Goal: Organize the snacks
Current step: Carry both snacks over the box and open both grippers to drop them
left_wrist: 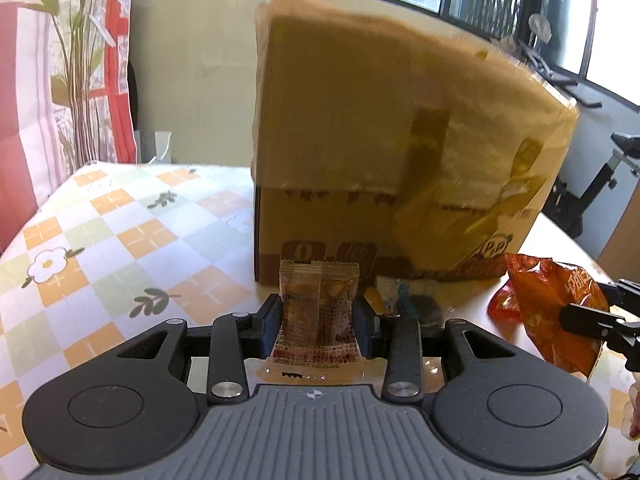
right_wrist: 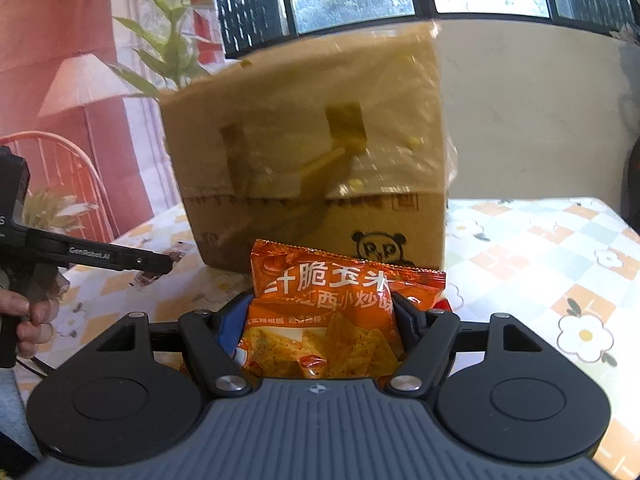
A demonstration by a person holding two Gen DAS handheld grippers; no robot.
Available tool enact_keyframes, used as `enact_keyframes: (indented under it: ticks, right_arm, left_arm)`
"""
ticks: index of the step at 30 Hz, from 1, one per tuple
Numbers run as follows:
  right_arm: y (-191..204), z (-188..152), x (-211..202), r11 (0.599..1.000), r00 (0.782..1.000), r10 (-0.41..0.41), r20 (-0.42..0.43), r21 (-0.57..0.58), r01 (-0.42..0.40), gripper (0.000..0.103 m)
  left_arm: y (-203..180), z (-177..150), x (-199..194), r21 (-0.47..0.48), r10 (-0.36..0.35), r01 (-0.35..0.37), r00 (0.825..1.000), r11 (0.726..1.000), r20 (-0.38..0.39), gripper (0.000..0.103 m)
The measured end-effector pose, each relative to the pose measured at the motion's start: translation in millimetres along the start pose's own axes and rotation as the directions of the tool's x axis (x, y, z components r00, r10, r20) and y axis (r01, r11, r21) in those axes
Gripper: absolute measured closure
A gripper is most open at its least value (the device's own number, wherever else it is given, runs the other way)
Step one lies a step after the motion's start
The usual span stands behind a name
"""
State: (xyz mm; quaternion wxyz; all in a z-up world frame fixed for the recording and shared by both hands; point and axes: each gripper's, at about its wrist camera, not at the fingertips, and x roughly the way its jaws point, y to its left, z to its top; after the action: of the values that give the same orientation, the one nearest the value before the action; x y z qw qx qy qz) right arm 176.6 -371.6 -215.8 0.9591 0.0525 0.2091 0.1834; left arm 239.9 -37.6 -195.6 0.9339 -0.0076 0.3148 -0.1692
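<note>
My left gripper (left_wrist: pixel 316 316) is shut on a small clear snack packet (left_wrist: pixel 318 312) with brown contents, held upright just in front of a tall cardboard box (left_wrist: pixel 400 152). My right gripper (right_wrist: pixel 324 316) is shut on an orange corn-chip bag (right_wrist: pixel 332 312) with Chinese print, also in front of the box (right_wrist: pixel 312 152). The chip bag (left_wrist: pixel 552 304) and the right gripper's fingers (left_wrist: pixel 588 316) show at the right edge of the left wrist view. The left gripper (right_wrist: pixel 160 262) shows at the left of the right wrist view.
The box stands on a table with a checked floral cloth (left_wrist: pixel 120 240). More small wrappers (left_wrist: pixel 408 296) lie at the box's foot. A plant (left_wrist: pixel 76 60) and a red curtain stand at the far left, windows behind, an exercise machine (left_wrist: pixel 592 184) at the right.
</note>
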Motion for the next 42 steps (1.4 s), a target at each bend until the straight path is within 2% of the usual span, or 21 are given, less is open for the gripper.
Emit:
enact_keyframes:
  ticks: [8, 14, 20, 26, 31, 33, 37, 40, 42]
  right_arm:
    - [18.8, 23.6, -26.9, 0.998, 0.995, 0.052, 0.086, -0.031, -0.049, 0.03]
    - [29.7, 52.8, -39.7, 0.996, 0.982, 0.079, 0.173, -0.049, -0.071, 0.03]
    - [31.2, 106.1, -35.5, 0.989, 0.962, 0.105, 0.252, -0.124, -0.076, 0.03]
    - [23.7, 171.4, 1.9, 0.986, 0.946, 0.081, 0.314, -0.161, -0.031, 0.03]
    - [15.2, 203.9, 60.7, 0.99, 0.963, 0.005, 0.271, -0.136, 0.033, 0.03]
    - [11.2, 207.0, 82.6, 0.992, 0.971, -0.024, 0.236, -0.111, 0.052, 0.03]
    - [4.8, 202.9, 111.4, 0.993, 0.982, -0.067, 0.175, -0.084, 0.083, 0.029]
    - [5.6, 199.8, 121.5, 0.99, 0.985, -0.101, 0.141, -0.083, 0.113, 0.028]
    - [5.3, 196.5, 119.8, 0.99, 0.985, -0.1, 0.139, -0.086, 0.113, 0.024]
  left_arm:
    - [-6.6, 13.5, -28.6, 0.011, -0.016, 0.015, 0.995, 1.0, 0.103, 0.063]
    - [-11.2, 32.3, -45.0, 0.004, -0.045, 0.044, 0.983, 0.999, 0.176, 0.063]
    - [-19.9, 79.0, -50.6, 0.062, -0.08, 0.066, 0.96, 0.996, 0.268, 0.063]
    - [-31.5, 142.9, -38.2, 0.091, -0.14, 0.116, 0.933, 0.989, 0.332, 0.062]
    - [-38.9, 183.8, -6.7, 0.07, -0.132, 0.116, 0.94, 0.991, 0.315, 0.062]
    - [-39.5, 195.1, 8.9, 0.051, -0.127, 0.117, 0.948, 0.992, 0.292, 0.062]
    - [-45.5, 203.6, 33.0, 0.048, -0.084, 0.074, 0.962, 0.996, 0.261, 0.061]
    - [-48.7, 207.0, 45.9, 0.027, -0.07, 0.065, 0.969, 0.997, 0.238, 0.054]
    - [-47.4, 207.4, 51.4, -0.001, -0.083, 0.086, 0.972, 0.996, 0.218, 0.042]
